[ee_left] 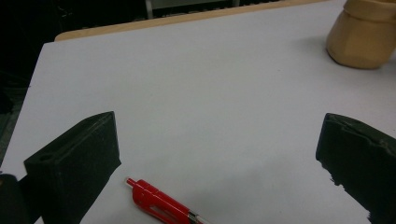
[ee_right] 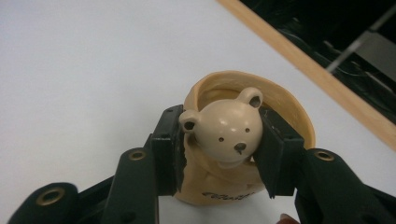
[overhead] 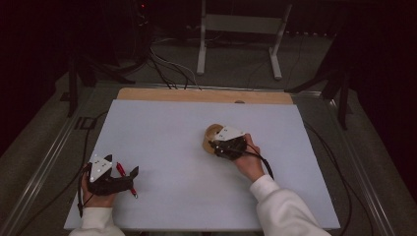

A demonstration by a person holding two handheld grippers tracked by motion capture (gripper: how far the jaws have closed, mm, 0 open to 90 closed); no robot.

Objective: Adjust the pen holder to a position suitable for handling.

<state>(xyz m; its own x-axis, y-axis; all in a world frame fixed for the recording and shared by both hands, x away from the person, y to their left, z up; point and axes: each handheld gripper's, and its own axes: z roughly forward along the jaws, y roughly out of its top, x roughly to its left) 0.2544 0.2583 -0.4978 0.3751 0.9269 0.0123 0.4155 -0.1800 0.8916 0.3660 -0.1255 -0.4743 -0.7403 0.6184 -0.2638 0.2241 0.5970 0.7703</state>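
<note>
While right claw (ee_right: 219, 149) clamps bear holder (ee_right: 229, 140) between pads — left claw (ee_left: 217, 154) gapes beside red pen (ee_left: 161, 203).

Dim room — grey floor (overhead: 231, 59); cables (overhead: 167, 69)

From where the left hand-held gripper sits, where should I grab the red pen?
Take the pen at mid-barrel, from above, jaws across its width. It lies flat on the table, slanted, between the open jaws of the left hand-held gripper; the clip end looks bulkier, so the smooth barrel likely seats better.

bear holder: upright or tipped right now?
Upright. The bear holder stands on its base on the white table, opening upward, with the right gripper clamped on the bear's head.
</note>
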